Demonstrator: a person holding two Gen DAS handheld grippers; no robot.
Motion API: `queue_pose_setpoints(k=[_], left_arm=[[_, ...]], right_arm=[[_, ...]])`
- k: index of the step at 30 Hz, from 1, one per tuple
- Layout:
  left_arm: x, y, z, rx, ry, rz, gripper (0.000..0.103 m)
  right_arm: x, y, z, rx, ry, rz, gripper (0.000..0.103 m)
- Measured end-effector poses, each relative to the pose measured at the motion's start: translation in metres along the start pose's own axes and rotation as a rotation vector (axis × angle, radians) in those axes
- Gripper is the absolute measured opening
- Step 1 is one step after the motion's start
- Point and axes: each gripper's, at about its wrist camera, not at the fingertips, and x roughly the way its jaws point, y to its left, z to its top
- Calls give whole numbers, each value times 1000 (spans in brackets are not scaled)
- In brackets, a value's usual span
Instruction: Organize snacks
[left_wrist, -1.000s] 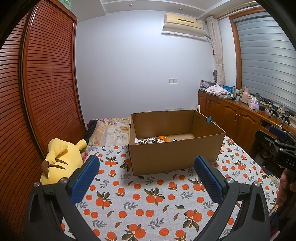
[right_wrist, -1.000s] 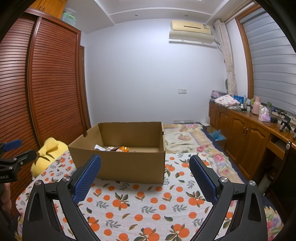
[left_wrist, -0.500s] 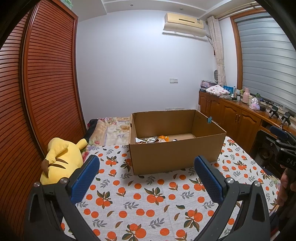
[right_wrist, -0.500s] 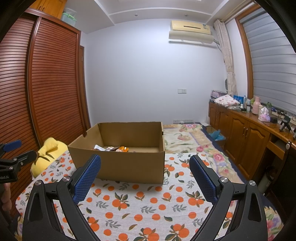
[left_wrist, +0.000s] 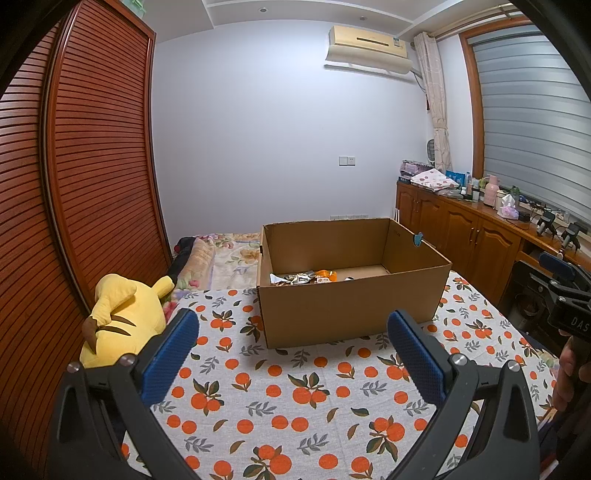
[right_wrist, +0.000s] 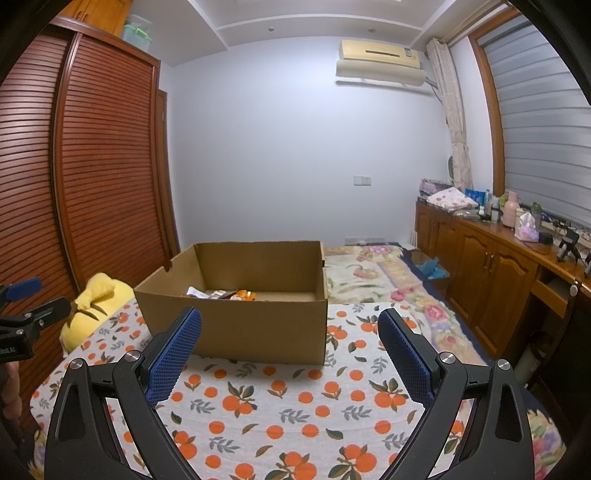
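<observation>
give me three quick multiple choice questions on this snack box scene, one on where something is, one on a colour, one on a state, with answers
1. Where are the snack packets?
A. inside the cardboard box
B. on the tablecloth in front of the box
C. on the wooden counter

2. What colour is the plush toy beside the box?
A. blue
B. yellow
C. green

3. How do the left claw and right claw stand?
A. both shut on packets
B. one open, one shut
C. both open and empty

Answers:
1. A, the wrappers lie on the floor of the cardboard box, toward its left side.
2. B, it is yellow with brown markings.
3. C, each view shows blue pads spread wide with nothing between them.
</observation>
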Motion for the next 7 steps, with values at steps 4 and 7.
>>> queue_pose_setpoints(k=[4, 7], left_arm=[[0, 0, 0, 0, 1, 0, 103], [0, 0, 0, -2, 1, 3, 103]], right_arm=[[0, 0, 0, 0, 1, 0, 98], [0, -1, -1, -1, 1, 2, 98]])
